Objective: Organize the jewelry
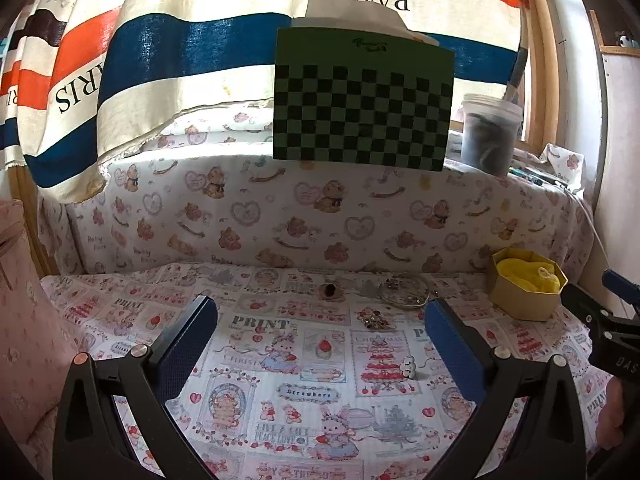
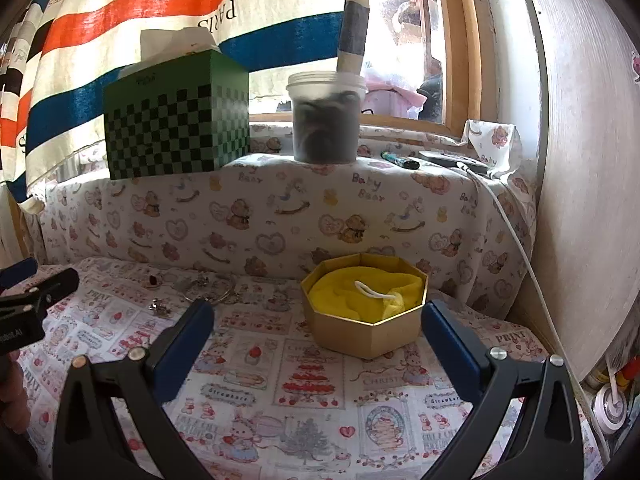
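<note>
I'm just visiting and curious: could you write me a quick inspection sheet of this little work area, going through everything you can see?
Surface: printed cartoon cloth covering the flat area and the raised ledge behind.
Job's things: gold octagonal box lined with yellow fabric, open; bangle with small pieces tangled in it; small brooch cluster; dark-stoned ring; tiny white clip.
Clutter: green checkered tissue box, lidded plastic tub and lighter on the ledge.
Grippers: left gripper open, empty; right gripper open, empty, just before the box.
Cables: white cable running down from the ledge.
Surroundings: striped curtain, window.
</note>
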Demonstrator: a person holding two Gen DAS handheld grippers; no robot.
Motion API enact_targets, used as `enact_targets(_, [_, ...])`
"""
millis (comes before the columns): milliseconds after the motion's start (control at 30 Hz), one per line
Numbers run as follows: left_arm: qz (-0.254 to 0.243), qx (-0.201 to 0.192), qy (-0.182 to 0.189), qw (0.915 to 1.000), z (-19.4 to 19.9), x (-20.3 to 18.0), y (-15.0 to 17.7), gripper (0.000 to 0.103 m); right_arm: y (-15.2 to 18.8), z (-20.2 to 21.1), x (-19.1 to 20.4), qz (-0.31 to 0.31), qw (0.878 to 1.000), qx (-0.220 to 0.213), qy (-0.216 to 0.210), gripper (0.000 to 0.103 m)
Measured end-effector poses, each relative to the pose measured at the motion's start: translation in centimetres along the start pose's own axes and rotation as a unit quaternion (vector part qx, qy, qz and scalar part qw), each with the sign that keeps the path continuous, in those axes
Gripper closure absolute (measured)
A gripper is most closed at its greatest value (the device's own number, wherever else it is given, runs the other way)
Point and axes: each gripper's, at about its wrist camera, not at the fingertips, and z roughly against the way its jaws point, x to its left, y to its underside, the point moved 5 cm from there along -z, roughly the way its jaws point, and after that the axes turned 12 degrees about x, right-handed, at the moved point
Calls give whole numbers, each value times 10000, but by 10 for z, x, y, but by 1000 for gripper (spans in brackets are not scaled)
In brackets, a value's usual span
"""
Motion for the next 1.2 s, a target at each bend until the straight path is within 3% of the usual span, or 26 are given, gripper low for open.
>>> enact_targets(133, [-238, -20, 3, 9997, 2, -8, 1, 0, 0, -1, 0, -4, 10000, 21, 9, 0])
enact_targets(233, [-503, -143, 281, 9982, 5, -15, 0, 0, 1, -3, -2, -48, 10000, 63, -16, 0])
enact_targets(333, [-697, -173, -2, 9974, 8, -20, -8, 0, 1, -7, -6, -136, 9998, 168, -57, 0])
enact_targets(367, [-714, -125, 75, 9973, 10, -23, -12, 0, 1, -8, -7, -165, 9996, 200, -74, 0])
enact_targets(567, [-575, 569, 129, 9966, 12, -36, -42, 0, 2, -14, -14, -348, 9986, 376, -142, 0])
enact_targets(700, [-732, 1477, -613, 9844, -20, -39, -43, 2, 2, -15, -20, -494, 9980, 378, -77, 0])
enact_targets(833, [-385, 2406, -13, 9699, -45, -40, -27, 28, 2, -16, -24, -579, 9975, 413, -57, 0])
enact_targets(900, [-399, 2527, 192, 9665, -49, -47, -22, 44, 2, -18, -23, -588, 9970, 491, -99, 0])
enact_targets(967, [-515, 2608, 272, 9636, -55, -58, -16, 47, 3, -21, -23, -565, 9968, 553, -81, 0])
enact_targets(1133, [-575, 2955, 203, 9534, -78, -71, 0, 76, 2, -22, -29, -680, 9962, 541, 109, 0])
enact_targets(1200, [-462, 3042, 247, 9512, -87, -69, 5, 78, 2, -25, -30, -694, 9957, 604, 114, 0])
